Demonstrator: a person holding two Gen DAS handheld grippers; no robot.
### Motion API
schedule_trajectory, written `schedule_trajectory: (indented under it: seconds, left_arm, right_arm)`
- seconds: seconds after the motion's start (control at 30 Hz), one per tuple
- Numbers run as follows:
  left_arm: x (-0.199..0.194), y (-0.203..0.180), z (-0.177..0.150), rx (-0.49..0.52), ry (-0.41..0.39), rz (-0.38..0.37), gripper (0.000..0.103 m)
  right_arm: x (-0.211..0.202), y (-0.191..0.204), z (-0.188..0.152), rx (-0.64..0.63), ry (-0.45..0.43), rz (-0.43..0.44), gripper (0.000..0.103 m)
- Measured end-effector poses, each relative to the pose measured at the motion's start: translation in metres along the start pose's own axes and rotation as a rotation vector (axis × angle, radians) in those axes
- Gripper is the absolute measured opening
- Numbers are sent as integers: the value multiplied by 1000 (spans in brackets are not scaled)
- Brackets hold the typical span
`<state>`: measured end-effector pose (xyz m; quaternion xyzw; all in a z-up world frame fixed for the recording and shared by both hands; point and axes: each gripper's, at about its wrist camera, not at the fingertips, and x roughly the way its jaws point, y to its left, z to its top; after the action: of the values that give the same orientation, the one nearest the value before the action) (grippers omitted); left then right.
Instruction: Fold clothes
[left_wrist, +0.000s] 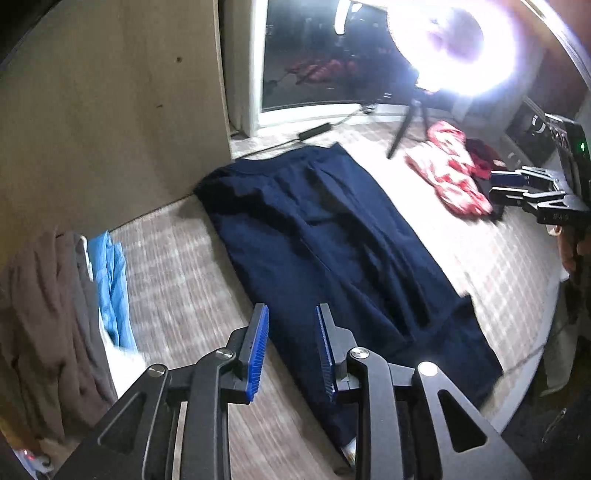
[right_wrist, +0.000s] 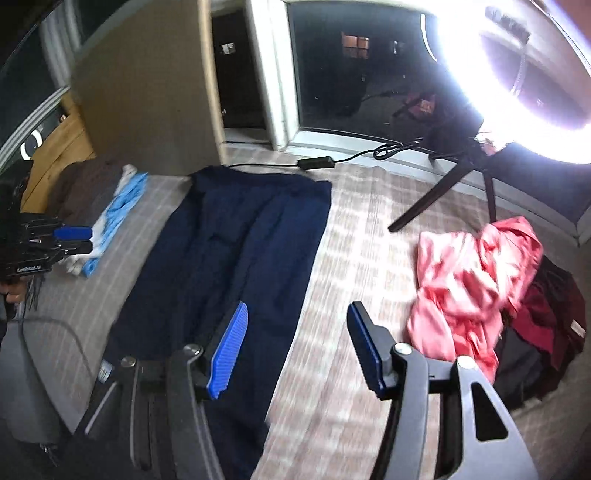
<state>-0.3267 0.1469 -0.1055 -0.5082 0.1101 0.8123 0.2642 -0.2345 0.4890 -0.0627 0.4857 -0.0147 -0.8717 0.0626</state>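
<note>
A navy garment (left_wrist: 332, 240) (right_wrist: 229, 240) lies spread flat and lengthwise on the plaid bed cover (right_wrist: 362, 258). My left gripper (left_wrist: 293, 310) hovers above its near left edge, blue pads a small way apart and nothing between them. In the right wrist view that left gripper (right_wrist: 74, 240) shows at the far left, over the folded stack. My right gripper (right_wrist: 299, 306) stands open over the garment's right edge and the bare cover beside it, holding nothing. The right gripper (left_wrist: 506, 186) also appears at the right edge of the left wrist view.
A crumpled pink garment (right_wrist: 469, 284) (left_wrist: 450, 173) and a dark maroon one (right_wrist: 546, 314) lie to the right. Folded brown and light blue clothes (left_wrist: 110, 288) (right_wrist: 118, 210) are stacked at the left. A ring light on a tripod (right_wrist: 517, 74) and a power brick with cable (right_wrist: 316, 162) stand at the far end.
</note>
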Motion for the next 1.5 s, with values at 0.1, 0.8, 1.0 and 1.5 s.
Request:
schedule_trajectory:
  seconds: [0.1, 0.8, 1.0, 1.5]
  left_arm:
    - [30, 22, 27, -12, 6, 34, 26]
    - [173, 91, 98, -49, 65, 70, 32]
    - [173, 82, 98, -33, 55, 67, 32]
    - [169, 61, 96, -11, 17, 32, 28]
  right_arm:
    - [38, -5, 25, 0, 7, -6, 56]
    - [201, -42, 103, -43, 45, 10, 56]
    - [217, -50, 108, -45, 35, 46, 56]
    - [242, -44, 122, -95, 27, 156, 45]
